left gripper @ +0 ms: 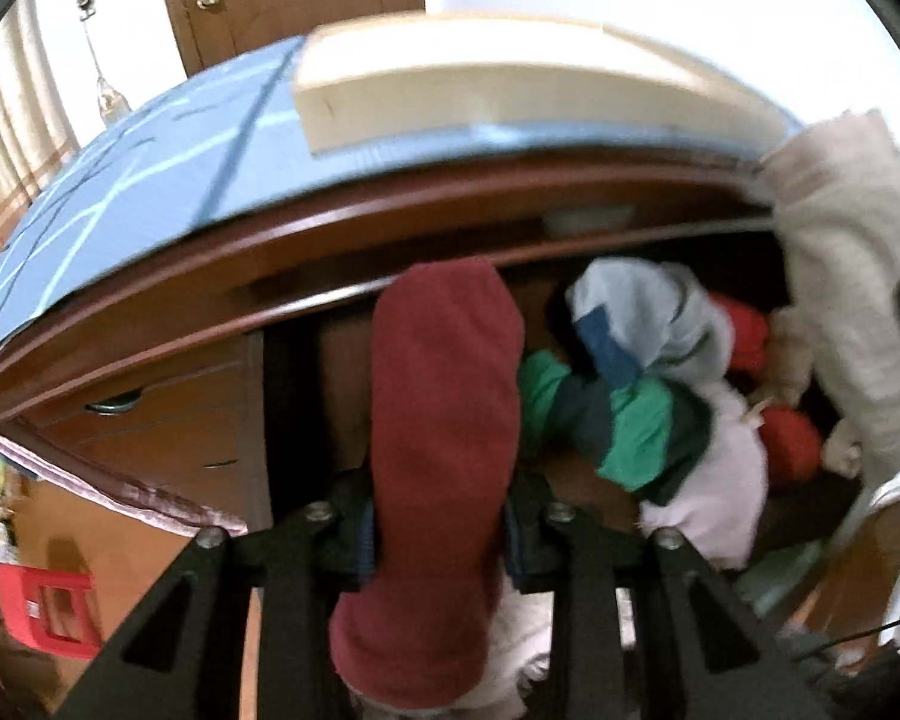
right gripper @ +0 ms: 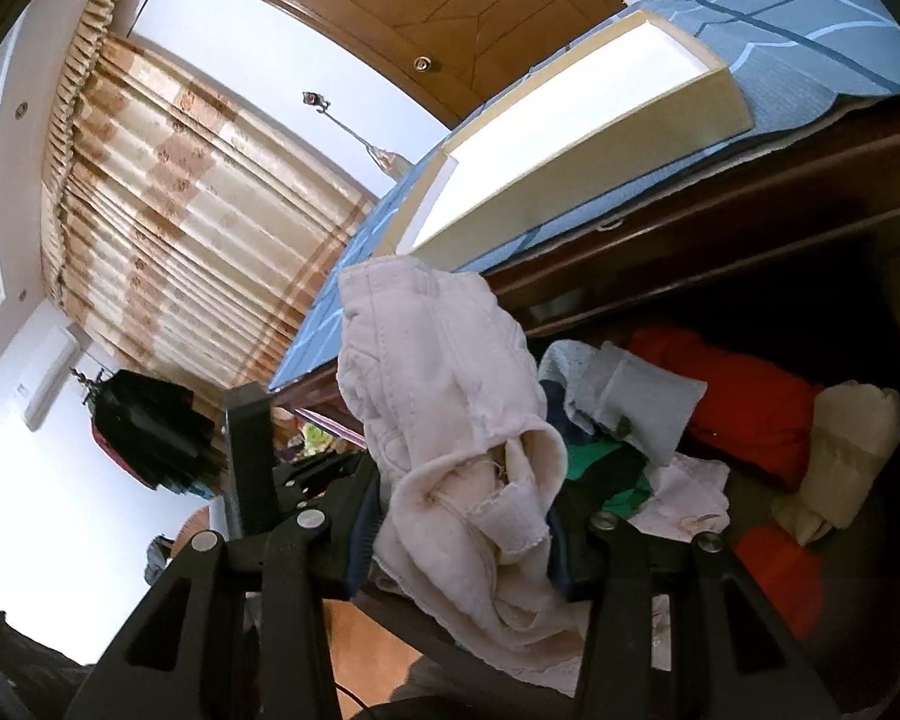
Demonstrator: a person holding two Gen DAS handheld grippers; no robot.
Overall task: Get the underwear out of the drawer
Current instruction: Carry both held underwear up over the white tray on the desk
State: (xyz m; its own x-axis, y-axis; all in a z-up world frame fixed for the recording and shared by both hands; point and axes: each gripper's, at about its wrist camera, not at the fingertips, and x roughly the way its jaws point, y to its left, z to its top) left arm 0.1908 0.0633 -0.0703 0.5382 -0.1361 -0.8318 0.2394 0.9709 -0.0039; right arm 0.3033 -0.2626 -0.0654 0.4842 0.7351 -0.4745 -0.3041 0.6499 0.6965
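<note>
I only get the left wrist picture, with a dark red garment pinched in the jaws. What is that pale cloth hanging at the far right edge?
Observer: It is a cream quilted garment, and the right gripper is shut on it.
Operator: Is it clear of the drawer?
Observer: Mostly; it is held up in front of the cream tray on the dresser top.
Operator: Anything left I can't see?
Observer: A cream sock-like bundle lies beside the orange garment.

Maroon underwear [left gripper: 444, 420] and pale pink underwear [right gripper: 450, 396] hang above open drawer [right gripper: 870, 600].
</note>
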